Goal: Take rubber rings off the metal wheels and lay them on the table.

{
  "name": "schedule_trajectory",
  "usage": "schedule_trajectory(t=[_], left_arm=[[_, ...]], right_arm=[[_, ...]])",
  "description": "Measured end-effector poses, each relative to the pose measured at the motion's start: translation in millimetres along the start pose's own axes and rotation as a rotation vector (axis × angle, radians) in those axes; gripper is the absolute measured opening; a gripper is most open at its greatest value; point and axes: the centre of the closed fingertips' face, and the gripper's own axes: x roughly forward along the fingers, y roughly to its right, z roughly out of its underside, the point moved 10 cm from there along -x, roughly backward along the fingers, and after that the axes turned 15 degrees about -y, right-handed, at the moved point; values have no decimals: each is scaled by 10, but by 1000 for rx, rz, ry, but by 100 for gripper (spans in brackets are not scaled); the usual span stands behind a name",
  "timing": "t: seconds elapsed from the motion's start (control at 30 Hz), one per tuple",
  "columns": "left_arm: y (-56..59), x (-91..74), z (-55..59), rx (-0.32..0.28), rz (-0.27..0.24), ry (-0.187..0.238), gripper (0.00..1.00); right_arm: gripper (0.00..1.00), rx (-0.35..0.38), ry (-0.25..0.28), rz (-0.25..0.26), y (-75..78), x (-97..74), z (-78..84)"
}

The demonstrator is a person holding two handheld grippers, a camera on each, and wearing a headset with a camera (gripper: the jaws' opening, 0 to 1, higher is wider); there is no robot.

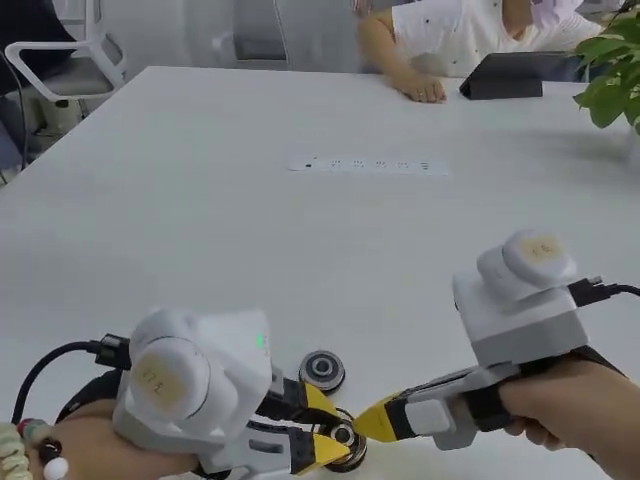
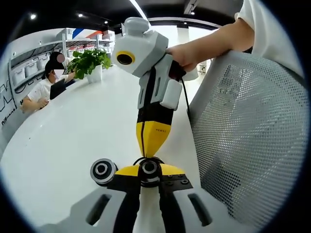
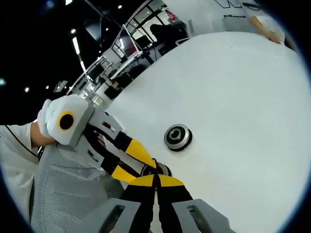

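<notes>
while the left gripper [image 2: 148,171] pinches one metal wheel [image 2: 149,167] across its rim, the right gripper [image 2: 152,151], jaws pressed together apparently on that wheel's rubber ring [image 2: 146,158], faces it head-on

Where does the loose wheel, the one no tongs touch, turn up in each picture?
Head view: loose wheel low centre, just beyond the gripped wheel.
Left gripper view: loose wheel lower left, beside the gripped wheel.
Right gripper view: loose wheel centre, up-right of the gripped wheel.
Shared landmark: the gripped wheel.
</notes>
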Motion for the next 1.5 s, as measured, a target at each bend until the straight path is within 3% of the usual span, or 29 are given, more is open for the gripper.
schedule_trajectory(t=[0.13,0.23,0.3,0.5,0.6,0.7,0.9,1.0,1.2,1.5], left_arm=[[-29,-66,-55,-24,12,56,11],[-60,-114,-82,-53,21,86,19],[-64,-161,-103,-46,18,93,28],[-96,-312,-146,-33,5,108,42],[-110,-415,-171,-44,2,105,52],[-90,-524,-221,-79,27,139,64],[-104,-746,-287,-56,-12,141,75],[-90,-850,-256,-65,-23,143,79],[-37,-1068,-108,-80,-68,108,87],[48,-1398,154,-193,-172,118,93]], right_arm=[[0,-1,7,2,2,-14,-1],[0,-2,13,10,14,-27,-2],[0,-2,21,12,13,-43,-7],[0,-2,51,14,9,-106,-32],[0,-7,67,19,7,-136,-42],[0,-10,82,23,0,-172,-51],[0,-22,102,29,-43,-214,-60],[0,-29,117,31,-71,-245,-70],[0,-31,150,21,-75,-296,-93],[0,-41,188,11,-108,-355,-130]])
